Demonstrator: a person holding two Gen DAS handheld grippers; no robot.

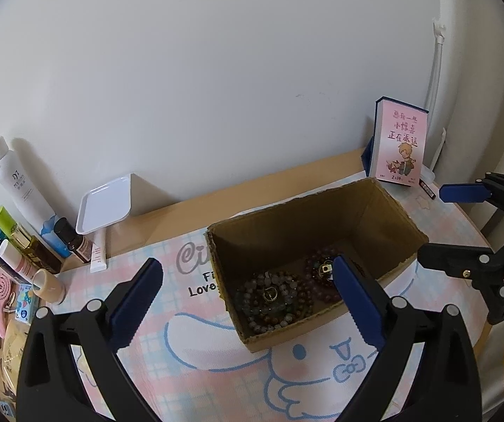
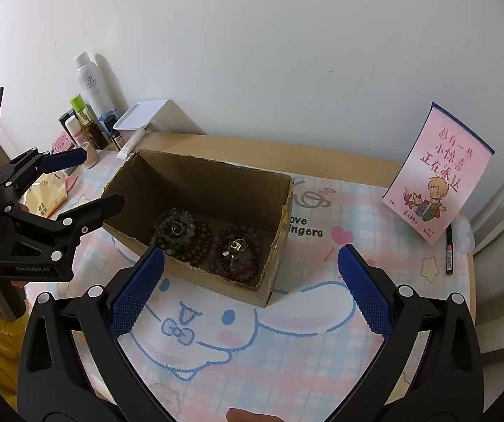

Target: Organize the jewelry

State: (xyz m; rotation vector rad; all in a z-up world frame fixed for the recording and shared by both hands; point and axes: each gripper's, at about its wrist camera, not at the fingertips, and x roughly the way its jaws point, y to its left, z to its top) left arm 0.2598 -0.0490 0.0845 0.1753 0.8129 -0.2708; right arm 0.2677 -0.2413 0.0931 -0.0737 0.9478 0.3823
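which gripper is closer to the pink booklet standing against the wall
Right. The right gripper hangs open by the cardboard box, on the pink booklet side; the left gripper is open beyond the box's far end.

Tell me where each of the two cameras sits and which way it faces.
Left wrist: on the left gripper, angled down at the cardboard box; own fingers in front, right gripper at right.
Right wrist: on the right gripper, angled down at the box from its other side; left gripper at left.
Shared: box, bead bracelets, pink booklet, white tray.

Bright, even light; soft shadows on wall; strong fisheye bending, dark corners.
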